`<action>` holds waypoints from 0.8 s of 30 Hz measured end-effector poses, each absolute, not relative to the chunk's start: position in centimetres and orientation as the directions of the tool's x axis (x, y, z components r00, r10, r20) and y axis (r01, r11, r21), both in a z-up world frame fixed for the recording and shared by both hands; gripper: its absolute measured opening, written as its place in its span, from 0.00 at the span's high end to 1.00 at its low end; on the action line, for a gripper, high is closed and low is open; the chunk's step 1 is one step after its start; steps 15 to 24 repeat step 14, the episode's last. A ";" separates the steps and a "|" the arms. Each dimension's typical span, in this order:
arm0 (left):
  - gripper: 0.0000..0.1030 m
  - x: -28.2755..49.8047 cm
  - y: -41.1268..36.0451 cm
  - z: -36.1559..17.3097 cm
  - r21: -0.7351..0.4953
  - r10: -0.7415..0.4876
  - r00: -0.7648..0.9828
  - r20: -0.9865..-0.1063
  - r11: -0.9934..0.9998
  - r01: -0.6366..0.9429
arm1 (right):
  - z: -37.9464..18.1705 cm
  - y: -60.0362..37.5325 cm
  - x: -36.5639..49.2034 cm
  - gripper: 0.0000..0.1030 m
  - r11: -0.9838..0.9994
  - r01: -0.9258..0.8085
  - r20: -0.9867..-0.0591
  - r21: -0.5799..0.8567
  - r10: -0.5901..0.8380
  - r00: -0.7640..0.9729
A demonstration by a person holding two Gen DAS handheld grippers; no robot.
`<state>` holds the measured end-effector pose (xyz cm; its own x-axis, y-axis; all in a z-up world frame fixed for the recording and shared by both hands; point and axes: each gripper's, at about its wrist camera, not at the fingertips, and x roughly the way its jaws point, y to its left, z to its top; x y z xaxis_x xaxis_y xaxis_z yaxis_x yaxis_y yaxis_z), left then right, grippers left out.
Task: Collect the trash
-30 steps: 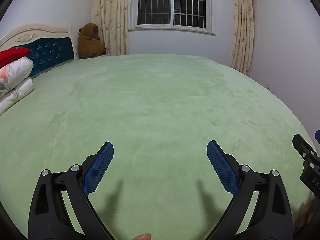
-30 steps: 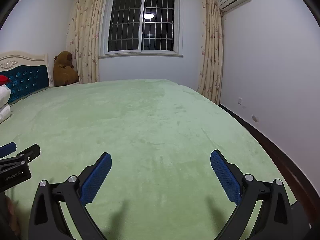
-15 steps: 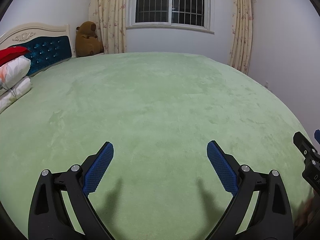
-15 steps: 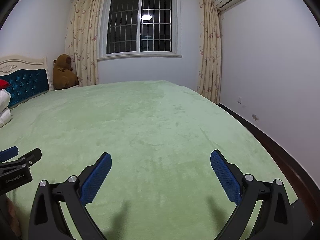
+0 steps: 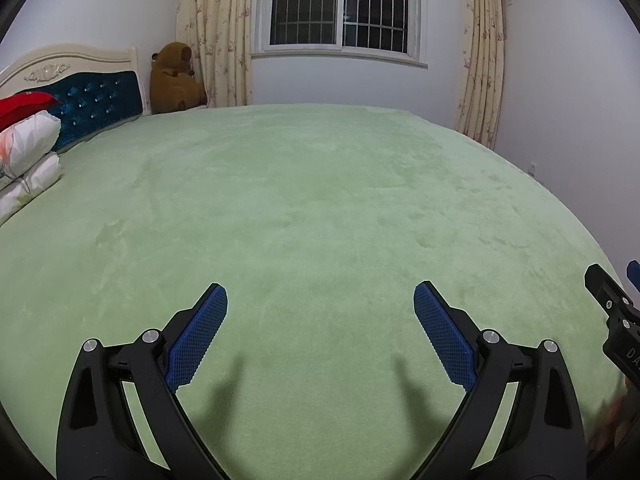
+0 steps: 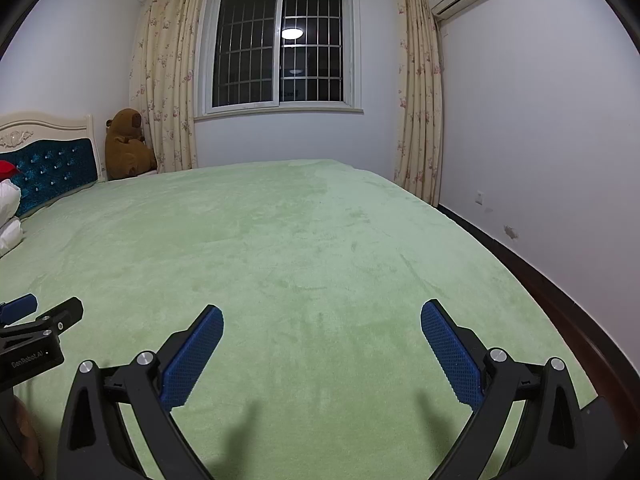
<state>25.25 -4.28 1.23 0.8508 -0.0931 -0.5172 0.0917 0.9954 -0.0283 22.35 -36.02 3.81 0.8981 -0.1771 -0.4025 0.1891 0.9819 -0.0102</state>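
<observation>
Both grippers hover low over a wide bed with a light green fleece cover (image 5: 320,200). My left gripper (image 5: 320,300) is open, its blue pads spread wide with nothing between them. My right gripper (image 6: 322,320) is open too, also holding nothing. No piece of trash shows on the cover in either view. The right gripper's black body (image 5: 616,316) pokes in at the right edge of the left wrist view, and the left gripper's body (image 6: 36,340) shows at the left edge of the right wrist view.
A blue tufted headboard (image 5: 92,108) with white and red pillows (image 5: 28,148) stands at the left. A brown plush toy (image 5: 176,80) sits in the far corner by floral curtains (image 5: 216,32) and a barred window (image 6: 280,48). A white wall (image 6: 540,140) and dark floor strip (image 6: 560,304) run along the bed's right side.
Both cameras have tilted up slightly, so more of the window and walls shows. The jaws of both grippers stay spread as before.
</observation>
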 end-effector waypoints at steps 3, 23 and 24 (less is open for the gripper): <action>0.07 25.0 -4.6 1.3 -0.019 -0.093 0.860 -0.502 0.995 0.096 | 3.8 -36.0 22.3 0.05 0.982 0.189 -0.403 -0.010 -0.177 0.898; 0.07 25.2 -4.3 1.1 -0.033 -0.080 0.857 -0.509 0.997 0.073 | 3.7 -36.0 22.4 0.05 0.982 0.190 -0.406 -0.010 -0.178 0.897; 0.07 25.2 -4.3 1.1 -0.033 -0.080 0.857 -0.509 0.997 0.073 | 3.7 -36.0 22.4 0.05 0.982 0.190 -0.406 -0.010 -0.178 0.897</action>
